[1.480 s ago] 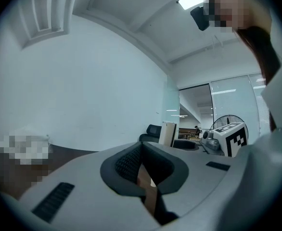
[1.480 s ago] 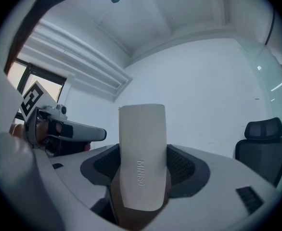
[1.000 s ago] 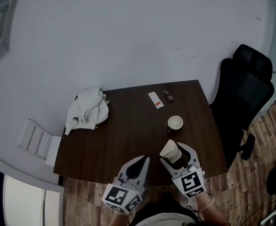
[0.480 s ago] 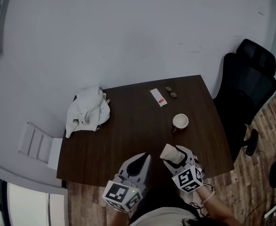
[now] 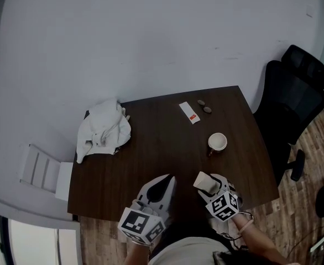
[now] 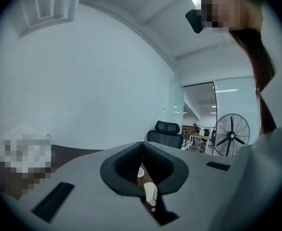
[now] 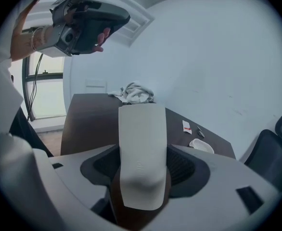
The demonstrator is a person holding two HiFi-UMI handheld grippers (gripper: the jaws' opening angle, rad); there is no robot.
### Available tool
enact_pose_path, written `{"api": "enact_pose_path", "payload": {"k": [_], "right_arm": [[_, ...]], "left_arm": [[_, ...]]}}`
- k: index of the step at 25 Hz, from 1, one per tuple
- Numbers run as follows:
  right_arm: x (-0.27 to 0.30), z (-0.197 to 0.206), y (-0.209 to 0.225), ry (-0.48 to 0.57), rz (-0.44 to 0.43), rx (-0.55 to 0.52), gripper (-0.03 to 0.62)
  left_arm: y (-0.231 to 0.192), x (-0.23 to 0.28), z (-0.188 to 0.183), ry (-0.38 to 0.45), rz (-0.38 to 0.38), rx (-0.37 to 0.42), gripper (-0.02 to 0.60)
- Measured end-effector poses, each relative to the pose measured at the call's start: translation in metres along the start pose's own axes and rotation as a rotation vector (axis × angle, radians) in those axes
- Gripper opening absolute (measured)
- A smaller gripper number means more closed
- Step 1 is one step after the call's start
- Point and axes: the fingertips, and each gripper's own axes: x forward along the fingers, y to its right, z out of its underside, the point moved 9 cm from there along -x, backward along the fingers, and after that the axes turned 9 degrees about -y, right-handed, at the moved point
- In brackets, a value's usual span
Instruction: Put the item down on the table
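- Pale wall and wood-plank floor surround a dark wooden desk [image 5: 151, 164]; a black office chair [image 5: 294, 98] stands off the desk's right edge.
- On the desk's left part, toward its far edge, lies a crumpled white cloth [image 5: 104, 130].
- Near the desk's far edge, right of its middle, lie a small white packet with a red mark [image 5: 189, 112] and two small dark objects [image 5: 204, 106] just beside it.
- On the desk's right part sits a small white bowl [image 5: 217, 142], apart from the other things.
- Right gripper [image 5: 209, 184]: its fingers [image 7: 186, 170] pinch a white cup [image 5: 204, 181] from both sides. The cup is tipped, mouth pointing away from the person, over the desk's near edge on the right. Whether it touches the desk cannot be told.
- Left gripper [image 5: 163, 182]: held over the desk's near edge at about the middle. Its fingers [image 6: 126, 165] are pressed together with nothing between them.
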Motion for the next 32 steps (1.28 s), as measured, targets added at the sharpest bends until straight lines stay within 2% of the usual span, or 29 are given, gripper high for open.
{"api": "enact_pose_path", "payload": {"k": [20,26,32], "right_arm": [[0.087,-0.009,0.008,-0.158,-0.133,0.037,0.298],[0.111,-0.008,0.004,-0.240,-0.178,0.002,0.295],[0.125,-0.006,0.004,-0.265,-0.193,0.003,0.296]], "left_arm": [[-0.042,0.007,0.007,-0.001,0.023,-0.030,0.018],[-0.049,0.003,0.007,-0.001,0.003,-0.046,0.018],[-0.055,-0.002,0.012,-0.007,-0.013,-0.058,0.018]]}}
